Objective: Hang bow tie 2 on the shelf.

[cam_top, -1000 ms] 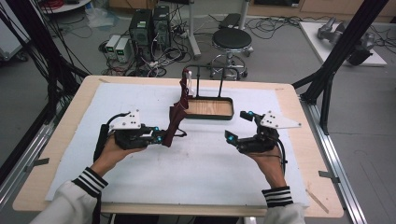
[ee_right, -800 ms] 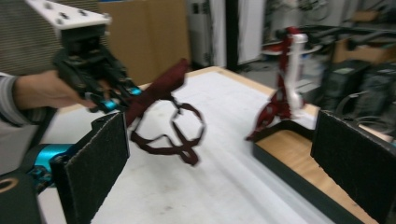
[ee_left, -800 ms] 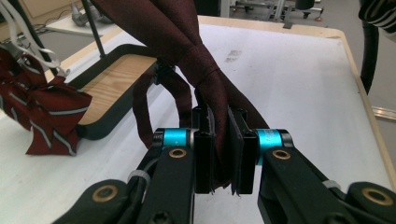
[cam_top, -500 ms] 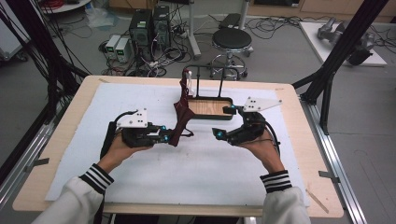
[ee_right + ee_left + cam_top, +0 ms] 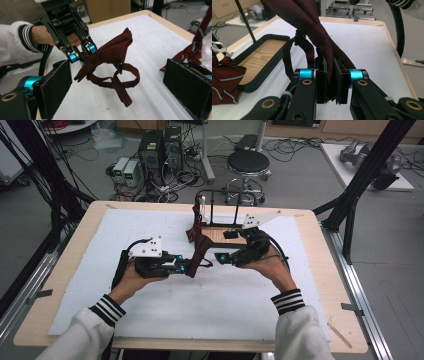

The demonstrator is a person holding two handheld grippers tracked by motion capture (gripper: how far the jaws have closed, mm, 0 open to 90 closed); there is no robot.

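Dark red tie (image 5: 201,251), pre-knotted type with a thin neck strap, held up off the white sheet (image 5: 165,305) near table (image 5: 60,320) centre. Broad end pinched in the left tool (image 5: 184,268); in the left gripper view the jaws are closed tight on the fabric (image 5: 325,47) with only cloth between the pads. Strap loop (image 5: 117,77) hangs below and dangles free just above the sheet (clip or buckle on it, small, hard to tell).

Right tool (image 5: 220,257) just beside the tie, jaws spread wide and holding nothing; in the right gripper view its two black pads (image 5: 186,86) sit far apart with the tie between and beyond them, not touching. Left tool (image 5: 81,51) shows there too, gripping the tie's broad end.

Behind: black tray (image 5: 222,231) with wooden floor, a thin black rack (image 5: 210,205) standing at it, a second striped red tie (image 5: 196,225) draped at the tray's left end (also seen at (image 5: 225,75)).

Hands in white sleeves with striped cuffs. Stool (image 5: 248,162) and computer boxes (image 5: 160,147) on floor beyond the table.
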